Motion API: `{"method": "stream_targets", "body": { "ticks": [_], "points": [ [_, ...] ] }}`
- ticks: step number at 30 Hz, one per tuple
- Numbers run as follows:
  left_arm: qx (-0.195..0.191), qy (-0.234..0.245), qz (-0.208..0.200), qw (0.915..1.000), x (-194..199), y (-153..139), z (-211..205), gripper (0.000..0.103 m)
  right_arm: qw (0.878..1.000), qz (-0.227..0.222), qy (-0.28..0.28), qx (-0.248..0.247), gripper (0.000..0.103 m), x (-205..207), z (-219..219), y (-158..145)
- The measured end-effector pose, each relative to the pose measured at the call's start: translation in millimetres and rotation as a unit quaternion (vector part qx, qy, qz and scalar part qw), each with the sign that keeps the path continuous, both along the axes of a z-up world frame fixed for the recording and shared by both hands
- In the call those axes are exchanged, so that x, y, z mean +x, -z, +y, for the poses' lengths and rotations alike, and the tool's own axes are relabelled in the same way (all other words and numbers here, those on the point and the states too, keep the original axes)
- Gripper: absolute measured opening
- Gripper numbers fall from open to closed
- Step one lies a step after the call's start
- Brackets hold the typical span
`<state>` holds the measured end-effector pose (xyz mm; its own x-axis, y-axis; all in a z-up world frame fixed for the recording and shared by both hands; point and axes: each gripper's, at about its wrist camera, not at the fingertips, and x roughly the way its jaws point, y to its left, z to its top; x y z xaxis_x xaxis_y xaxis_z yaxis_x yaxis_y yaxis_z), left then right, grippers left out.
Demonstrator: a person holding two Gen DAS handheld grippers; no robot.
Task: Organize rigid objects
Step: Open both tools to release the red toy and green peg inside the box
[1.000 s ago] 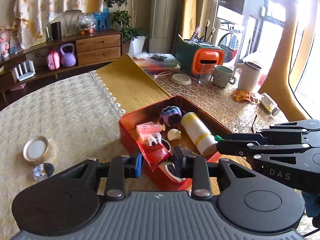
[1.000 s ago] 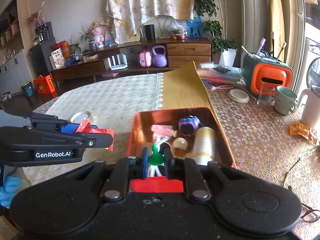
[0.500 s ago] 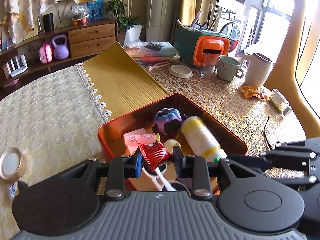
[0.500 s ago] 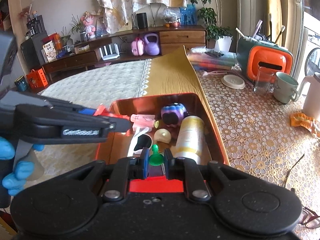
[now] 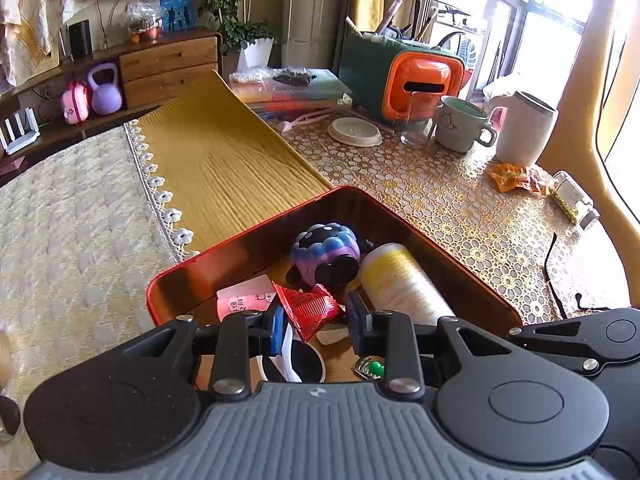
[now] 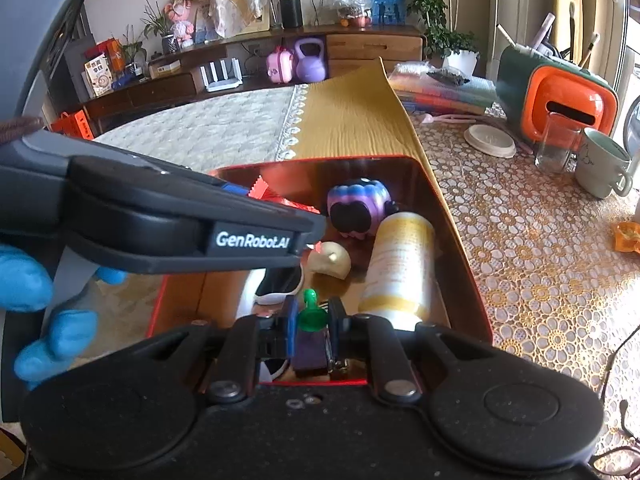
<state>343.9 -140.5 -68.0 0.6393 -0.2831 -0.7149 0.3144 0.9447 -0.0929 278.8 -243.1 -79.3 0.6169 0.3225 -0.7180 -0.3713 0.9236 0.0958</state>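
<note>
While both tools hang over the red tin [image 5: 256, 236], the left gripper [image 5: 316, 322] shows a wide gap, with a crinkled red foil packet [image 5: 308, 306] lying against its left finger; whether it is still pinched or already let go cannot be told. That packet looks light, thin and crushable, likely slippery on its foil, so a flat edge is the best hold. The right gripper [image 6: 314, 326] is closed tight on a small green pin [image 6: 309, 312], low over the tin's near end: hard plastic, tiny, apt to twist, best held by its broad head. Deeper in the tin lie a purple toy [image 5: 326, 250] and a yellow-banded bottle [image 5: 402, 284], touching.
</note>
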Motion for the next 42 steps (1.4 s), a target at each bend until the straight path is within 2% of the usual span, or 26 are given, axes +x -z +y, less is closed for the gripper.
{"method": "stream_targets", "body": {
  "ticks": [11,20,24,27,28,29,31,38,42],
  "points": [
    [-0.002,0.000,0.016,0.9999,15,17,-2,0.030,1.000,0.009,-0.001,-0.001,0.014,5,4,10],
    [-0.011,-0.006,0.020,0.9997,19,17,2,0.030,1.000,0.009,0.002,0.002,0.024,2,5,10],
    [-0.014,-0.004,0.022,0.9996,16,15,3,0.030,1.000,0.007,0.006,0.004,0.031,-1,4,8],
    [-0.018,-0.003,0.021,0.9996,11,12,5,0.033,1.000,0.004,0.008,0.003,0.035,-4,4,5],
    [-0.018,-0.002,0.020,0.9996,9,11,5,0.039,1.000,0.004,0.010,0.004,0.036,-5,4,4],
    [-0.019,-0.002,0.018,0.9997,8,10,6,0.051,1.000,0.004,0.011,0.005,0.037,-6,4,4],
    [-0.023,-0.006,0.008,0.9997,2,5,9,0.062,1.000,0.003,0.012,0.006,0.039,-8,3,2],
    [-0.027,-0.002,-0.001,0.9996,-14,-8,16,0.062,1.000,-0.005,0.018,0.009,0.045,-16,2,-7],
    [-0.025,0.001,-0.009,0.9996,-27,-17,22,0.062,1.000,-0.015,0.024,0.011,0.053,-22,0,-17]
  ]
}}
